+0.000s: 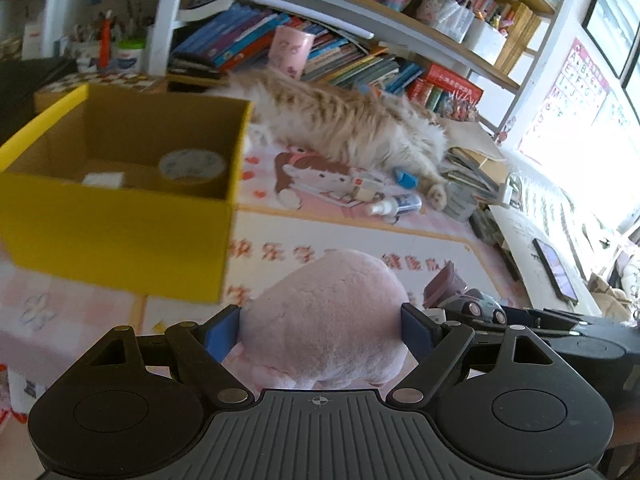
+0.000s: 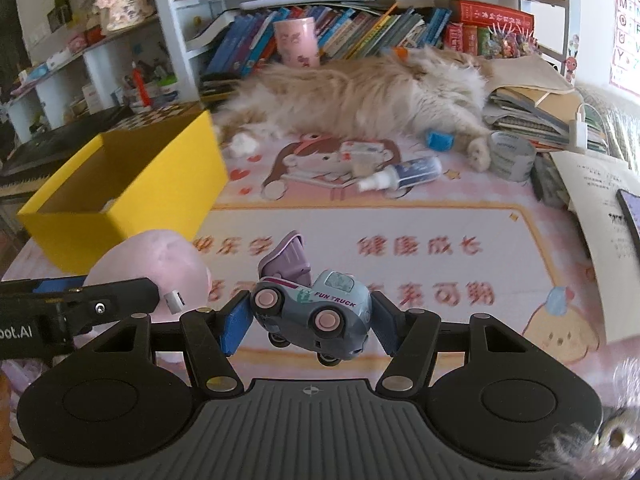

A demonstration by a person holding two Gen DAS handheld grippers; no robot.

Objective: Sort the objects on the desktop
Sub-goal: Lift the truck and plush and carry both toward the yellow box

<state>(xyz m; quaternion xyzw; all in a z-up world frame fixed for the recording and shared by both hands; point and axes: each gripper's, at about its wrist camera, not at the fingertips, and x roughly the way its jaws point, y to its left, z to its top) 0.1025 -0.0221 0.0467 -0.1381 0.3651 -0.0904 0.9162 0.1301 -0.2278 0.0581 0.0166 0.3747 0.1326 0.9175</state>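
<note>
Pink plush toy (image 1: 324, 312) in left jaws

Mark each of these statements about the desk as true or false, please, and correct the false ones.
1. The left gripper holds a pink plush toy. True.
2. The right gripper is empty. False: it is shut on a toy truck with pink wheel hubs.
3. The yellow box has a closed lid. False: it is open on top, and a tape roll lies inside.
4. A cat lies on the desk in front of the books. True.
5. The spray bottle stands upright. False: it lies on its side on the mat, near the cat's paw.
</note>
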